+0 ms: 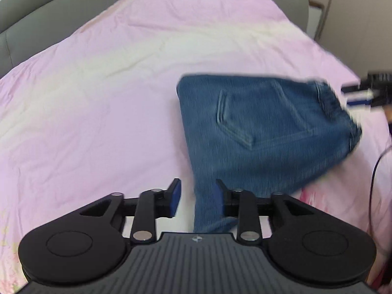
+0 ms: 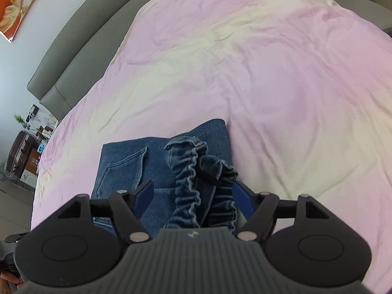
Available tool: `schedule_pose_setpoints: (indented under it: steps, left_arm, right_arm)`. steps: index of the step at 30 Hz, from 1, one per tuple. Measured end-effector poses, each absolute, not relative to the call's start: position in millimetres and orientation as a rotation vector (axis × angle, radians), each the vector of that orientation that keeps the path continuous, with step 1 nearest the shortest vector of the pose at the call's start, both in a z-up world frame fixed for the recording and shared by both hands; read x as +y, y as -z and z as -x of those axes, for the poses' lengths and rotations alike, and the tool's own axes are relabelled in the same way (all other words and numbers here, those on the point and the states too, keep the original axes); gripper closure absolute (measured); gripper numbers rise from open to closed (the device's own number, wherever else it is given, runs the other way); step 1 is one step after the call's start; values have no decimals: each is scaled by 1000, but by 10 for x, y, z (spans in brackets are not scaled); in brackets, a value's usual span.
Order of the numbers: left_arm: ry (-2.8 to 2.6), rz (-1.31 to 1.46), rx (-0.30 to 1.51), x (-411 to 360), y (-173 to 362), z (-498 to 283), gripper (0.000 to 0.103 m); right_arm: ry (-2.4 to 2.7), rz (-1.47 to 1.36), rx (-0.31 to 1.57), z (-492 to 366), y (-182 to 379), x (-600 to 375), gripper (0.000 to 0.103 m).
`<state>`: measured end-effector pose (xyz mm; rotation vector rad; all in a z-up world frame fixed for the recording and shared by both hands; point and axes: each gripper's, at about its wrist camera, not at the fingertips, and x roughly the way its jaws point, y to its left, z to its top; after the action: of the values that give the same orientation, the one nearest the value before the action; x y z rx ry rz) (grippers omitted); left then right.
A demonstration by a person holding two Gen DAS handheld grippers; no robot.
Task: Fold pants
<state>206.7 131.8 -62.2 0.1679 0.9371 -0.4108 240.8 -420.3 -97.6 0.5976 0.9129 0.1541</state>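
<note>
Bed: wide mattress under a wrinkled pink and cream sheet (image 1: 98, 98), grey padded headboard (image 2: 73, 56) behind.
Pants: folded blue denim jeans (image 1: 257, 127) lying on the sheet, back pocket up, elastic waistband (image 2: 193, 171) bunched.
Right gripper (image 2: 192, 196): released, blue pads either side of the waistband.
Left gripper (image 1: 197, 199): released, straddling the jeans' lower edge.
Writing: none readable.

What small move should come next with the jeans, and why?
Probably lift the right gripper clear: it is open around the bunched waistband, which stands up on the folded jeans. The left gripper is open too, so nothing holds the fold.
</note>
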Motion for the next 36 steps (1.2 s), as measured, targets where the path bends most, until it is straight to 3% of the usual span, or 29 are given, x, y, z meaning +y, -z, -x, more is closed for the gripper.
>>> schedule_pose_setpoints:
  steps: [1, 9, 10, 11, 14, 17, 21, 29, 33, 36]
  left_arm:
    - [409, -120, 933, 1322, 615, -2159, 53]
    - [378, 149, 975, 1314, 868, -2634, 52]
    - [373, 156, 974, 1315, 893, -2650, 52]
    - [367, 162, 970, 1319, 910, -2657, 52]
    - [346, 168, 949, 1328, 955, -2668, 52]
    - [317, 200, 917, 1382, 944, -2695, 53]
    - [300, 242, 893, 1392, 888, -2763, 53]
    - [324, 164, 891, 1173, 933, -2885, 53]
    - [336, 138, 887, 1108, 934, -2878, 54]
    - [367, 87, 854, 1058, 892, -2741, 54]
  right_arm:
    - [-149, -631, 919, -2471, 1019, -4213, 33]
    - [-127, -808, 968, -2819, 1455, -4273, 33]
    - [-130, -807, 963, -2834, 1464, -4264, 56]
    - [-169, -818, 959, -2856, 1453, -4242, 72]
    - [-201, -675, 933, -2890, 1215, -4085, 86]
    - [-295, -661, 859, -2932, 884, -3971, 93]
    - [-396, -633, 725, -2934, 557, -3911, 95]
    - [-185, -701, 897, -3159, 1358, -4213, 94]
    - [-170, -590, 873, -3065, 1192, -4135, 72]
    - [-171, -390, 783, -2817, 864, -3955, 71]
